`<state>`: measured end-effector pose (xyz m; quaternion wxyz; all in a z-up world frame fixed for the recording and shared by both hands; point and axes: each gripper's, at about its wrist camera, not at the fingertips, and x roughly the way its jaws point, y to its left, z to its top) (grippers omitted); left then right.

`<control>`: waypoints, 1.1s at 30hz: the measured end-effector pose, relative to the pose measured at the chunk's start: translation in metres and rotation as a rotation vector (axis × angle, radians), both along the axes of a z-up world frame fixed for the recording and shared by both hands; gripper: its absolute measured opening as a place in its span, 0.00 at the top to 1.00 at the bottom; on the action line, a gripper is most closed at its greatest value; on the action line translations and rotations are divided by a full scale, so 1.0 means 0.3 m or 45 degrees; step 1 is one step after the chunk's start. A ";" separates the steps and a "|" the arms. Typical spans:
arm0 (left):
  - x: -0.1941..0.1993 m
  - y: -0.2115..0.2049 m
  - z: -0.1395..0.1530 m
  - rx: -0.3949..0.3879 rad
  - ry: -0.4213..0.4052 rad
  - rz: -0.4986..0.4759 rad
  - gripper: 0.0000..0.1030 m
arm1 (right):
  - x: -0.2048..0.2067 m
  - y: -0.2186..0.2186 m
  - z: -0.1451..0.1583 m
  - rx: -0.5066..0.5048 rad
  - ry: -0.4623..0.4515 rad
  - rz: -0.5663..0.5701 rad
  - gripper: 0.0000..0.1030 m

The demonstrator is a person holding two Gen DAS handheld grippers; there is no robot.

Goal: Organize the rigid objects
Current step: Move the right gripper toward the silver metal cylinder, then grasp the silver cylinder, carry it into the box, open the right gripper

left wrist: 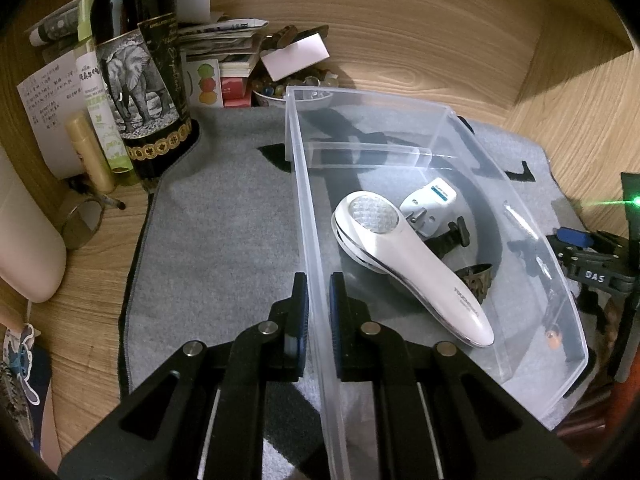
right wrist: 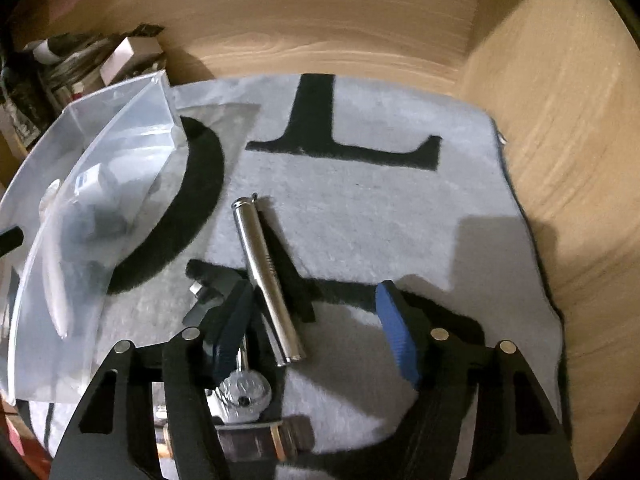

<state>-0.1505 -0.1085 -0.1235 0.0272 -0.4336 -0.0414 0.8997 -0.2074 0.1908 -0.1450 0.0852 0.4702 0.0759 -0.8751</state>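
A clear plastic bin (left wrist: 400, 128) stands on a grey mat (left wrist: 224, 216). It holds a white handheld device (left wrist: 404, 252), a white plug adapter (left wrist: 430, 204) and small dark items. My left gripper (left wrist: 319, 292) is shut on the bin's near-left wall. My right gripper (right wrist: 316, 308) is open over the mat (right wrist: 360, 208). A silver metal tube (right wrist: 268, 280) lies between its fingers. A key bunch (right wrist: 244, 392) and a small dark item (right wrist: 208, 292) lie by its left finger. The bin (right wrist: 80, 208) stands to the left.
A dark bottle with an elephant label (left wrist: 140, 80), tubes (left wrist: 90, 152), papers and a bowl of beads (left wrist: 296, 84) crowd the back left. Wooden walls (right wrist: 560, 160) close in behind and on the right. The right gripper shows at the edge of the left wrist view (left wrist: 600, 268).
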 end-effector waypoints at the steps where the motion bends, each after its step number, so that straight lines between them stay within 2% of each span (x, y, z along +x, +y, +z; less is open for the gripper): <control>1: -0.001 0.000 0.000 0.004 -0.002 0.002 0.91 | -0.007 -0.014 -0.005 0.016 -0.006 0.023 0.49; 3: 0.000 0.001 -0.001 0.008 -0.003 0.000 0.91 | -0.027 -0.030 -0.028 0.030 -0.026 0.064 0.56; 4: 0.000 -0.001 -0.002 0.008 -0.002 -0.002 0.91 | -0.030 -0.031 -0.026 0.022 -0.005 0.077 0.56; 8: -0.001 -0.003 -0.005 0.004 -0.003 -0.001 0.91 | -0.033 -0.024 -0.014 -0.010 -0.017 0.107 0.79; 10: -0.001 -0.002 -0.006 -0.005 -0.002 -0.004 0.91 | -0.024 -0.029 -0.009 0.003 -0.015 0.124 0.85; 13: -0.002 -0.005 -0.006 -0.005 -0.003 -0.003 0.91 | -0.011 -0.041 -0.005 0.037 0.005 0.131 0.85; 18: -0.002 -0.008 -0.005 -0.007 -0.003 -0.004 0.91 | -0.005 -0.044 0.031 0.009 0.042 0.119 0.85; 27: -0.001 -0.006 -0.006 -0.007 -0.003 -0.006 0.91 | 0.044 -0.103 0.178 -0.036 0.195 0.163 0.85; 33: -0.001 -0.008 -0.004 -0.010 -0.001 -0.008 0.91 | 0.068 -0.189 0.258 -0.059 0.284 0.248 0.85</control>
